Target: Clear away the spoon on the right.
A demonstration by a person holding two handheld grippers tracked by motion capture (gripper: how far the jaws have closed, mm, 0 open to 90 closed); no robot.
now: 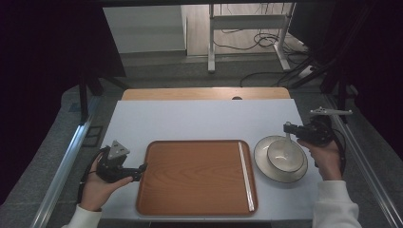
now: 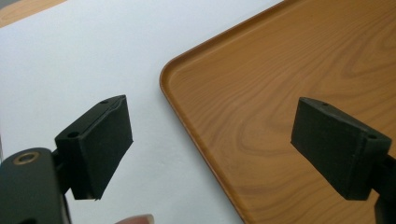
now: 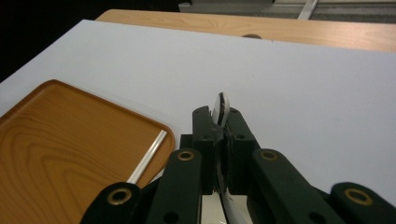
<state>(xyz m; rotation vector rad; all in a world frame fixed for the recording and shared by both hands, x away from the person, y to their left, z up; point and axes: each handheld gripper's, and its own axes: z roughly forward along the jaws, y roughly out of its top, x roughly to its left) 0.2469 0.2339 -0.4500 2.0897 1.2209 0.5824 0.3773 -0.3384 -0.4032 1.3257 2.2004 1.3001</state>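
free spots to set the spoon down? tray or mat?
Most of the tray is bare, from its left rim to the chopsticks along its right edge. The white mat behind the tray is bare too. Crowded: the right side, where the plate carries the bowl and the right gripper grips the spoon above them.

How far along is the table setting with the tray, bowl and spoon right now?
Done: the chopsticks lie along the wooden tray's right side. In hand: the right gripper is shut on a white spoon above the bowl on its plate. Left: bowl and plate remain off the tray; the left gripper waits open at the tray's edge.
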